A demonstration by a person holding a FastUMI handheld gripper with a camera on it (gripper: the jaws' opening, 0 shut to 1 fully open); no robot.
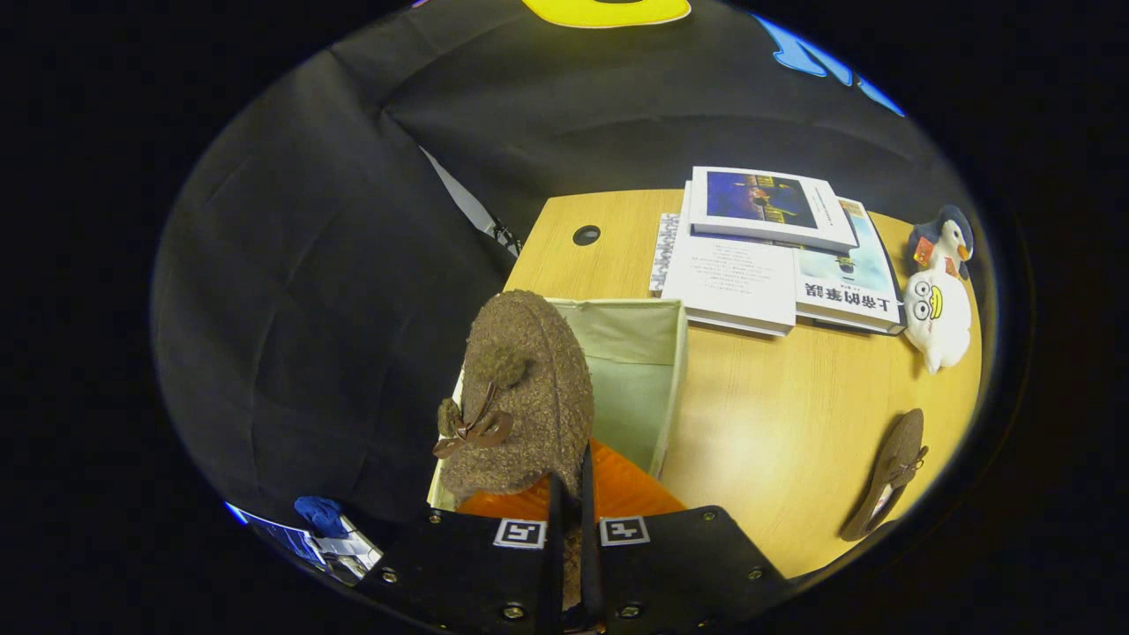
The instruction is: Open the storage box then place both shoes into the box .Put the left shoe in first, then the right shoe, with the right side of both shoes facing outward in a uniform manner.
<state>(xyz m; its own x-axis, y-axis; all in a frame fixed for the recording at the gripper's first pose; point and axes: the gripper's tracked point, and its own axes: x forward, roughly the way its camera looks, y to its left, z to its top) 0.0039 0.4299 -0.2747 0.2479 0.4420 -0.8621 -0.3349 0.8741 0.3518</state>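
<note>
Both jaws clamp the fuzzy brown shoe (520,397), nearly closed, above the open storage box (644,353).

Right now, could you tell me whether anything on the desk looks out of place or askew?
Nothing looks damaged or spilled. The gripper is shut on a brown fuzzy shoe held over the open storage box. The second shoe lies on its side near the desk edge, and the books are stacked unevenly.
</note>
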